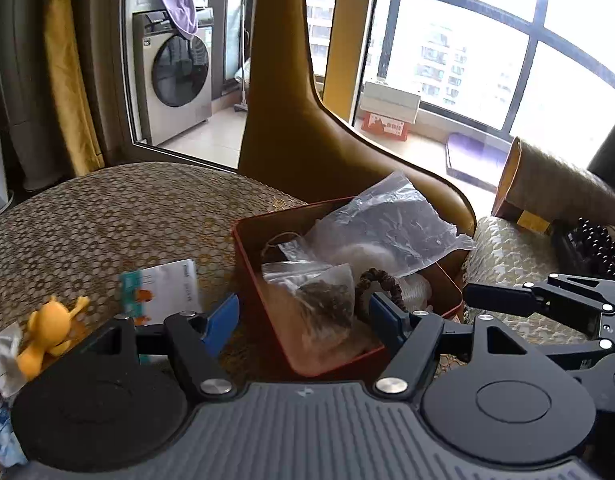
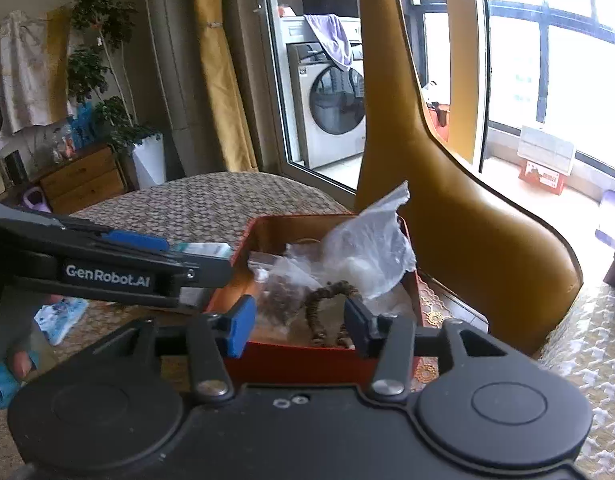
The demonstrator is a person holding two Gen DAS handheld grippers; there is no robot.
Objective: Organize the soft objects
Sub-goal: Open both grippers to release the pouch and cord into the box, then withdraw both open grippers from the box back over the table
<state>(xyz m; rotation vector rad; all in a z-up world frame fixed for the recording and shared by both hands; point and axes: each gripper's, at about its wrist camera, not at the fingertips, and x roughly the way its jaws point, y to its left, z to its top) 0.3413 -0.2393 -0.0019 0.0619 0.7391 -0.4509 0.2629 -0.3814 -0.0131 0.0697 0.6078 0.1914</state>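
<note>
A red box (image 1: 251,264) stands on the patterned table and holds a clear plastic bag (image 1: 387,220), a small bag of dark bits (image 1: 323,300) and a brown bead bracelet (image 1: 381,280). The box (image 2: 307,360) also shows in the right wrist view with the bag (image 2: 371,248) and bracelet (image 2: 327,300). My left gripper (image 1: 303,316) is open and empty over the box's near side. My right gripper (image 2: 299,322) is open and empty at the box's near wall. An orange soft toy (image 1: 47,332) lies at the left.
A white and teal packet (image 1: 163,292) lies left of the box. A mustard chair (image 1: 307,120) stands behind the table. A blue and white wrapper (image 2: 59,316) lies on the table at the left. A glass door and washing machine (image 1: 175,72) are beyond.
</note>
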